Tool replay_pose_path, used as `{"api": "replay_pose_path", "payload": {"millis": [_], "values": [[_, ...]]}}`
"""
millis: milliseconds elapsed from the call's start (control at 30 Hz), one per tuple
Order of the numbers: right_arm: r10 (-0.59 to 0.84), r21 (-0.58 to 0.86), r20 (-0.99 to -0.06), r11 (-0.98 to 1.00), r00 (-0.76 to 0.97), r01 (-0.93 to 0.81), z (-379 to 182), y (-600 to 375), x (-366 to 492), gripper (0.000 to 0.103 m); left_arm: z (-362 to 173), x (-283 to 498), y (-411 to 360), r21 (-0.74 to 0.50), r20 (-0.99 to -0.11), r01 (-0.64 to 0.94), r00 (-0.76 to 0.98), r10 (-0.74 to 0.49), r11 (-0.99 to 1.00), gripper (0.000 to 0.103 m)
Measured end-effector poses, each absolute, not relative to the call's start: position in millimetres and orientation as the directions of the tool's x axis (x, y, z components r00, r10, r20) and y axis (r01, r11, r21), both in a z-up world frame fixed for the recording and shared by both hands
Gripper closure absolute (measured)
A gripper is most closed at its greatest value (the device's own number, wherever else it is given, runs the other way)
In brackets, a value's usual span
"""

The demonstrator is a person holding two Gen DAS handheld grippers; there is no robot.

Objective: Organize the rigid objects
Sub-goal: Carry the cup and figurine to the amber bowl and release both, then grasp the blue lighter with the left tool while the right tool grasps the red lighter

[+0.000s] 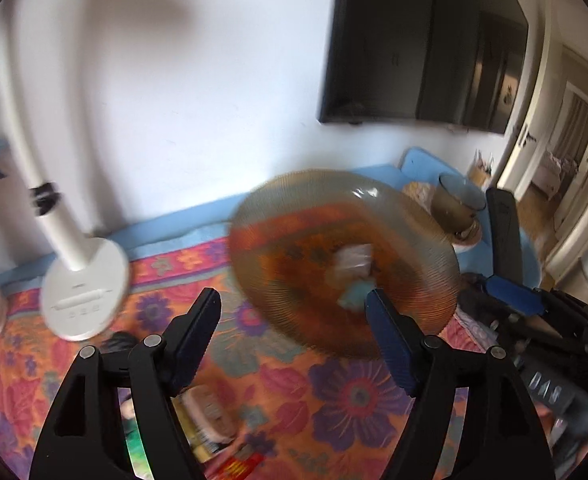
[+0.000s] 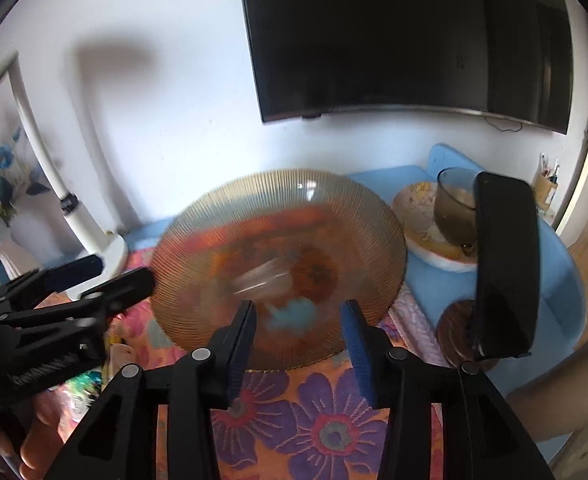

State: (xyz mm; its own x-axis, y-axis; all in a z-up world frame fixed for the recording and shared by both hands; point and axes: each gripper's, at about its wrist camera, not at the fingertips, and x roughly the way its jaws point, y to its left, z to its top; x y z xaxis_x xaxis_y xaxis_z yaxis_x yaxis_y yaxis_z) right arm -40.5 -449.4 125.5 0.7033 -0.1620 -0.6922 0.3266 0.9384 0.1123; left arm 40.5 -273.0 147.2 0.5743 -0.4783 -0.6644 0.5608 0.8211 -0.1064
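At the bottom of the left wrist view, the left gripper (image 1: pixel 294 312) is seen with its jaws spread wide, nothing pinched between them. Under it, a cloth (image 1: pixel 334 392) printed with purple and orange flowers is spread, and a few small packets, too blurred to be told apart, lie at the lower edge. At the bottom of the right wrist view, the right gripper (image 2: pixel 300 320) is seen with its jaws parted and nothing pressed between the pads.

Just beyond both sets of fingertips, a ribbed amber glass plate (image 2: pixel 277 264) is found in the middle of each frame, tilted and smeared by motion; whether it rests on the cloth cannot be told. In the left wrist view its lower rim is overlapped by the right-hand finger (image 1: pixel 390 340), but no grip on it is shown.

Farther back, to the right of the plate, a smoky glass cup (image 2: pixel 454 208) is set on a pale saucer (image 2: pixel 418 220), beside a dark upright slab (image 2: pixel 502 264). At the left, a white round-based stand (image 1: pixel 85 292) is placed against the wall. A dark television (image 2: pixel 410 40) is mounted in the upper right.
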Motion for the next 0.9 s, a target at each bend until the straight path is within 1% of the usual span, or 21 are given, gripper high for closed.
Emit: {"api": "replay_pose_path", "payload": {"millis": [133,200,267,300,400,500,633,767,900], "values": [[-0.121,0.141,-0.659,0.950,0.742,0.280,149.3,-429.6,-61.6,0.060,169.5,16.3,-216.3,-0.107,-0.621,0.511,0.635,-0.459,0.853,0.029],[-0.089,0.150,-0.643,0.960,0.760,0.238,160.5,-408.6,-72.6,0.059,179.2,0.2,-182.5,-0.096,-0.606,0.471,0.671,-0.427,0.877,0.029],[-0.043,0.160,-0.629,0.970,0.776,0.184,168.2,-383.2,-84.0,0.054,186.0,-17.6,-146.5,-0.083,-0.595,0.414,0.709,-0.379,0.906,0.029],[-0.021,0.163,-0.623,0.974,0.782,0.155,170.8,-369.0,-89.4,0.051,187.7,-25.6,-130.5,-0.076,-0.595,0.384,0.723,-0.351,0.920,0.029],[0.034,0.161,-0.614,0.984,0.788,0.082,172.7,-328.5,-103.2,0.051,189.2,-53.6,-77.8,-0.068,-0.602,0.281,0.754,-0.264,0.957,0.029],[0.074,0.169,-0.626,0.985,0.776,0.042,165.4,-299.1,-113.5,0.051,183.3,-77.7,-34.8,-0.096,-0.608,0.212,0.761,-0.226,0.972,0.029],[0.125,0.177,-0.658,0.984,0.742,-0.008,147.4,-265.4,-125.5,0.051,167.8,-97.8,2.0,-0.099,-0.632,0.136,0.757,-0.168,0.986,0.029],[0.136,0.166,-0.670,0.986,0.730,-0.032,141.5,-244.8,-131.6,0.051,155.3,-104.5,21.8,-0.148,-0.649,0.107,0.740,-0.178,0.983,0.029],[0.131,0.160,-0.668,0.987,0.732,-0.031,144.1,-237.9,-134.3,0.051,151.5,-110.4,22.1,-0.136,-0.637,0.113,0.751,-0.174,0.984,0.029]]}}
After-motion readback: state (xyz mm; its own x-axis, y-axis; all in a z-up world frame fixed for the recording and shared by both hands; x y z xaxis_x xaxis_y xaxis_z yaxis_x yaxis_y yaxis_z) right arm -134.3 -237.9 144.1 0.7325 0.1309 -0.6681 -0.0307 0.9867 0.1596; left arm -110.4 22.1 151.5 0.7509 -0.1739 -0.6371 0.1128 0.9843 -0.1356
